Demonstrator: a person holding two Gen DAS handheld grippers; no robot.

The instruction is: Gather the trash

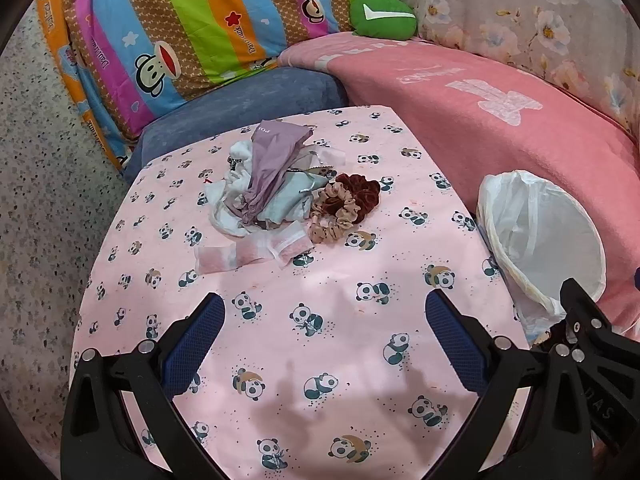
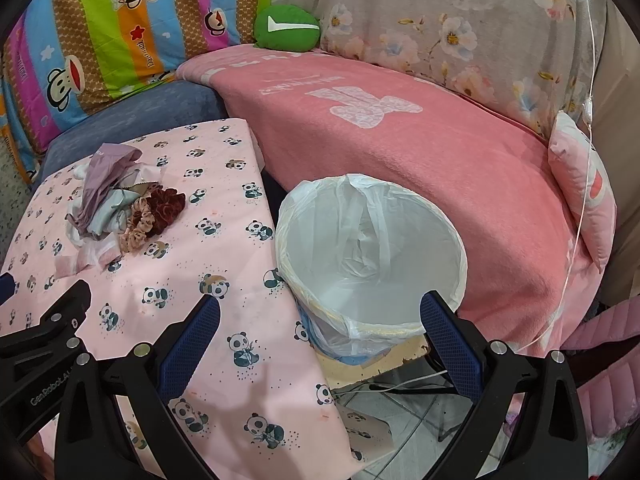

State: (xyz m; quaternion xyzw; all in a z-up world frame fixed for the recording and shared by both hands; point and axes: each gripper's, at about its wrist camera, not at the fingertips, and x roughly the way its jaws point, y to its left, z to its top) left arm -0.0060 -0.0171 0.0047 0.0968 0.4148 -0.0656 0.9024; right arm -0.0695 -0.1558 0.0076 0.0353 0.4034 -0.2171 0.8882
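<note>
Counter (image 1: pixel 304 360): slack panda cloth, liable to snag and drag.
Bin (image 2: pixel 372 256): lined, off the counter's right edge, easily tipped.
Trash pile (image 1: pixel 264 184): mid-counter, touching 2 scrunchies (image 1: pixel 344 208); risk of binning those.
Left gripper (image 1: pixel 326 320): released, empty.
Right gripper (image 2: pixel 320 320): released, empty.

Left view: white-lined round trash bin (image 1: pixel 540 240) partly hidden behind the other black gripper body (image 1: pixel 592 344) past the right finger. Crumpled pile of mauve, white and pale-blue wrappers (image 1: pixel 260 184) ahead of the fingers: lower pieces buried, mauve print unreadable. Right view: bin base (image 2: pixel 340 344) hidden by pink panda-print worktop cloth (image 2: pixel 224 320).
</note>
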